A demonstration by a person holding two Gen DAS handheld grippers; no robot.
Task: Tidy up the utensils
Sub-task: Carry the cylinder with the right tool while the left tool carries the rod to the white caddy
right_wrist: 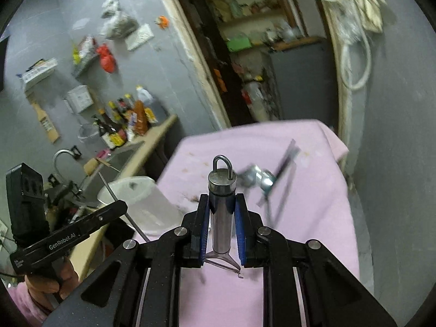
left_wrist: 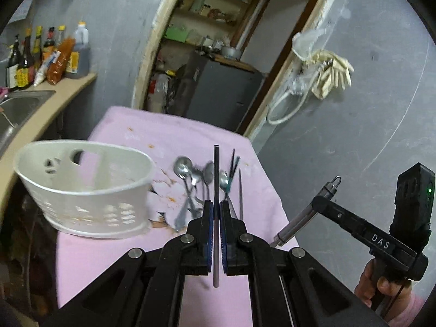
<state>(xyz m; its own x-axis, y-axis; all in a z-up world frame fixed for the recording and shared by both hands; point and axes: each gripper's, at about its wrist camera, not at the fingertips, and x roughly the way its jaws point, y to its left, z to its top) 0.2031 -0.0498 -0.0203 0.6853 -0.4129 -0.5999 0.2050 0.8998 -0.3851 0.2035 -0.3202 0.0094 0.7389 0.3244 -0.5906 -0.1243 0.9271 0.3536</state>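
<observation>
Left hand-held gripper [left_wrist: 216,212]: closed tight on a thin dark stick [left_wrist: 216,179]. The stick stands straight up between the blue pads [left_wrist: 209,234] and pokes out above and below them.
Right hand-held gripper [right_wrist: 222,212]: squeezing a shiny metal handle [right_wrist: 221,212] with a loop on top. A thin wire part shows under the handle; I cannot tell what kind of tool it is.
Surface [left_wrist: 122,256]: covered with a pink cloth that has small brown stains.
Basket [left_wrist: 84,188]: white plastic with holes in its side, sitting on the left part of the pink cloth. It looks empty from the left view.
Spoons [left_wrist: 190,175]: a small pile of shiny spoons lying on the cloth, just right of the basket.
Other sticks [left_wrist: 237,185]: a few thin dark ones lying beside the spoons, on their right.
Hands: one hand [left_wrist: 381,283] holds the right tool's grip; a pink sleeve shows below it.
Bottles [left_wrist: 46,54]: a row on the far counter by the sink [left_wrist: 19,109].
</observation>
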